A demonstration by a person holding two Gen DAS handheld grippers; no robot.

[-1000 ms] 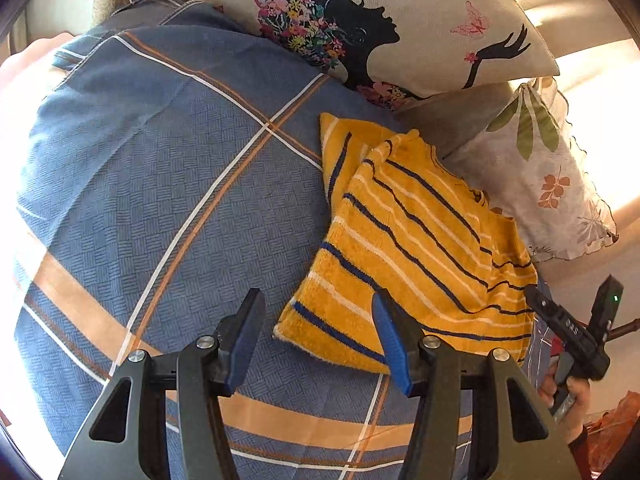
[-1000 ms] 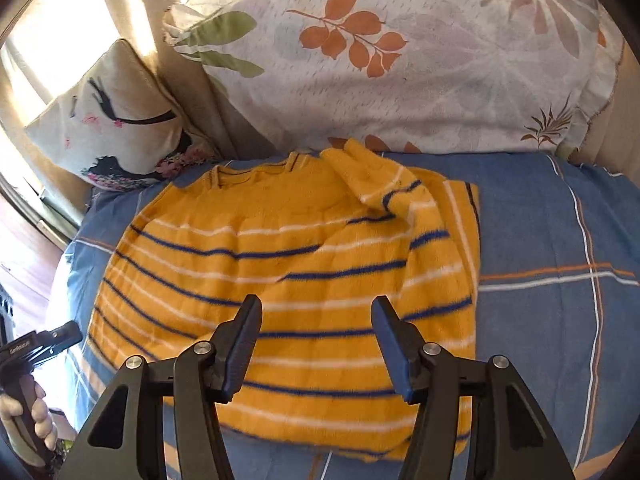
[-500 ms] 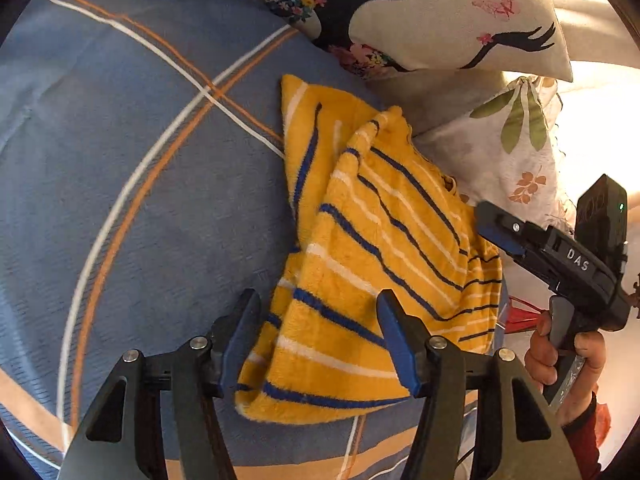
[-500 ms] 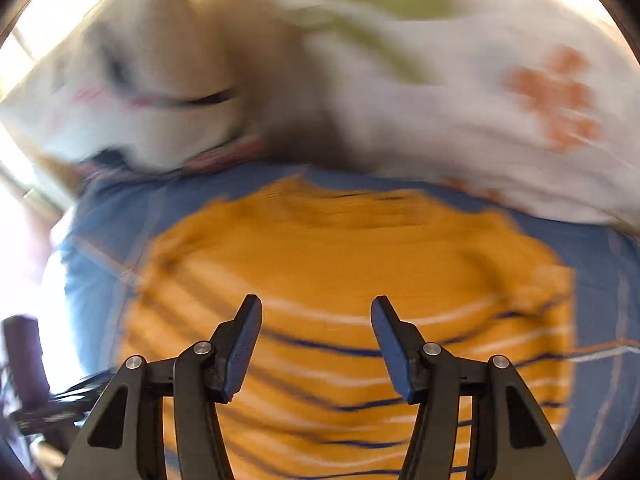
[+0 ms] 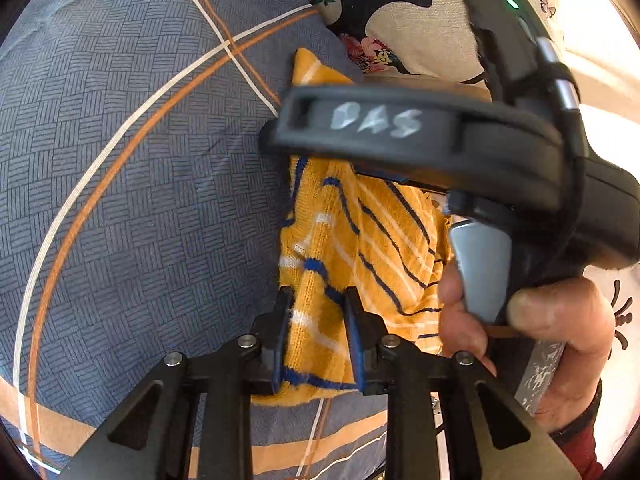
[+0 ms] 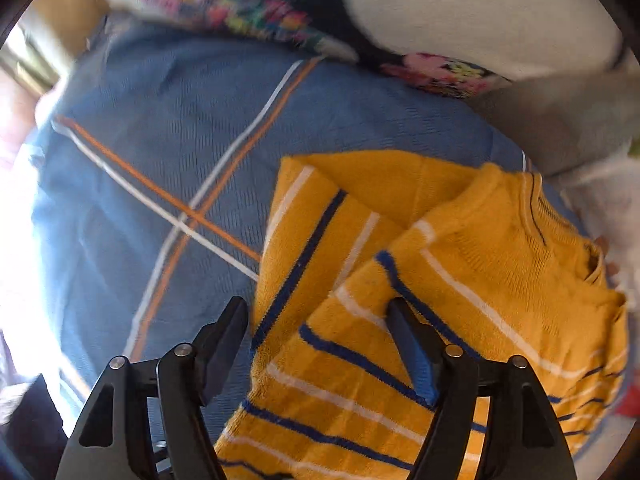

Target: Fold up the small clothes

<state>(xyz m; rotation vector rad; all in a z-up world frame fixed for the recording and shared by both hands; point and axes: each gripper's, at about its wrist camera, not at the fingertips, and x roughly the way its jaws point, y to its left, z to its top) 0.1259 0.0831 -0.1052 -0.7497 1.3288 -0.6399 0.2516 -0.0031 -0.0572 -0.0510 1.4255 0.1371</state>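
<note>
The yellow striped sweater (image 6: 460, 280) lay half-folded on the blue bedspread (image 6: 160, 168), near the pillows (image 6: 480, 12). The left gripper (image 5: 316, 320) pinched its near hem; the right gripper (image 6: 320, 332) hung spread above it. It looked soft, light and floppy, best taken by hem edges.

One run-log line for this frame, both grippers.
left gripper: shut on yellow striped sweater hem | right gripper: open, over sweater | surface: blue plaid bedspread

Sunlit blue plaid bedspread (image 6: 168, 152) beneath floral printed pillow (image 5: 424, 20).
</note>
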